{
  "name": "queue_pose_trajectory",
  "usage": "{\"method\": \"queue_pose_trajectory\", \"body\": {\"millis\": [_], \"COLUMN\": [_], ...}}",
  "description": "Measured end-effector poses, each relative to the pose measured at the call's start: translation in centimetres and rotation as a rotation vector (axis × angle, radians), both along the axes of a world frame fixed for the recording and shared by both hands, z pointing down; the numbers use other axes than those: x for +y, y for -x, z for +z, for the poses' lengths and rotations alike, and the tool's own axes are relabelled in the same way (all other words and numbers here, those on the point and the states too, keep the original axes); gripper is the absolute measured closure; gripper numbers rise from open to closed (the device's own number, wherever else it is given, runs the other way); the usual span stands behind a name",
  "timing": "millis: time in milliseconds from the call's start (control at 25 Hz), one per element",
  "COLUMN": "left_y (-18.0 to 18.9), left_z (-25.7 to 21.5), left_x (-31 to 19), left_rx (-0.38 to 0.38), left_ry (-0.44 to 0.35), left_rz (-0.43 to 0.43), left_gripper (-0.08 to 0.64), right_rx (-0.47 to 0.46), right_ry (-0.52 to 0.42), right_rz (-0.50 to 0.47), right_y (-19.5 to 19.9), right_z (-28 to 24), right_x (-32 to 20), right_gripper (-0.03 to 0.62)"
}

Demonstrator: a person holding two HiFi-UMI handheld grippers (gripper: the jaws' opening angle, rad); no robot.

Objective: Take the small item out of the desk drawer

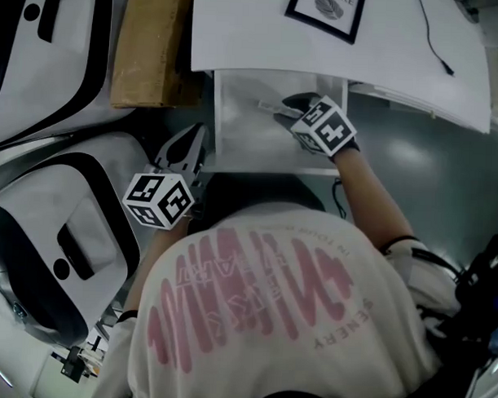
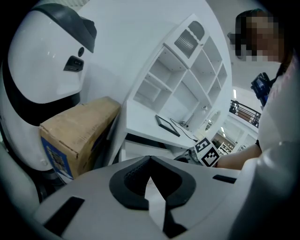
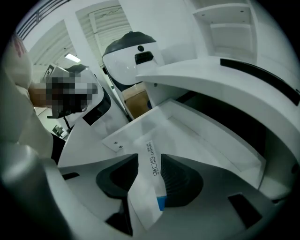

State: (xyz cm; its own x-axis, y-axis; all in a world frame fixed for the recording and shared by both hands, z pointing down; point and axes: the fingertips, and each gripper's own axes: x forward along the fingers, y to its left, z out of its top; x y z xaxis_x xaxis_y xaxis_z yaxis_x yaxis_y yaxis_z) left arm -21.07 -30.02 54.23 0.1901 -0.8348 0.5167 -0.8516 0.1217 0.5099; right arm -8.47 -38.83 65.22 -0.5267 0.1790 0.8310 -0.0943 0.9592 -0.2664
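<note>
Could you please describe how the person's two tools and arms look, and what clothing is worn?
The left tool and the right tool look alike: a light grey body with two black, ribbed pads. Each carries a white cube with black square markers. The person wears a white shirt with pink print and short sleeves.

We see a small white packet (image 3: 149, 192), black print and 1 blue corner, angled between the right gripper's (image 3: 149, 157) parted jaws, inside the white desk drawer (image 3: 220, 140), which is pulled open below the tabletop's front edge.
</note>
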Motion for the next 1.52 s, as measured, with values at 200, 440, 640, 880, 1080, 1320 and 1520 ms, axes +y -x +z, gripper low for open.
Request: {"method": "queue_pose_trajectory", "body": {"millis": [200,440,640,880,1080,1320,1520], "left_y": [1.0,1.2,1.1,0.9,0.7,0.0,-0.2], "left_z": [0.5,1.0,0.9,0.8,0.6,0.6,-0.2], "left_x": [1.2,1.9,2.2,2.1,1.5,-0.1,-1.5], "left_rx": [-0.001,-0.001,-0.005,-0.005,-0.006,-0.004,-0.003], "left_ry": [0.022,0.038,0.041,0.038,0.023,0.008,-0.013], "left_rz": [-0.064,-0.083,-0.086,-0.082,-0.07,-0.048,-0.031], "left_gripper": [0.532,0.532,0.532,0.532,0.532,0.532,0.532], "right_rx": [0.063,0.09,0.127,0.139,0.139,0.141,0.106], "right_ry": [-0.031,-0.034,-0.033,-0.045,-0.082,-0.057,-0.025], "right_rz": [-0.073,-0.058,-0.051,-0.042,-0.037,0.02,0.084], "right_y": [0.2,0.5,0.2,-0.2,-0.5,-1.6,-2.0], "right_z": [1.9,3.1,4.0,4.1,3.9,3.3,1.0], "right_x": [0.8,0.6,0.7,0.6,-0.3,-1.3,-1.9], "right_gripper": [0.426,0.44,0.453,0.468,0.479,0.482,0.483]}}
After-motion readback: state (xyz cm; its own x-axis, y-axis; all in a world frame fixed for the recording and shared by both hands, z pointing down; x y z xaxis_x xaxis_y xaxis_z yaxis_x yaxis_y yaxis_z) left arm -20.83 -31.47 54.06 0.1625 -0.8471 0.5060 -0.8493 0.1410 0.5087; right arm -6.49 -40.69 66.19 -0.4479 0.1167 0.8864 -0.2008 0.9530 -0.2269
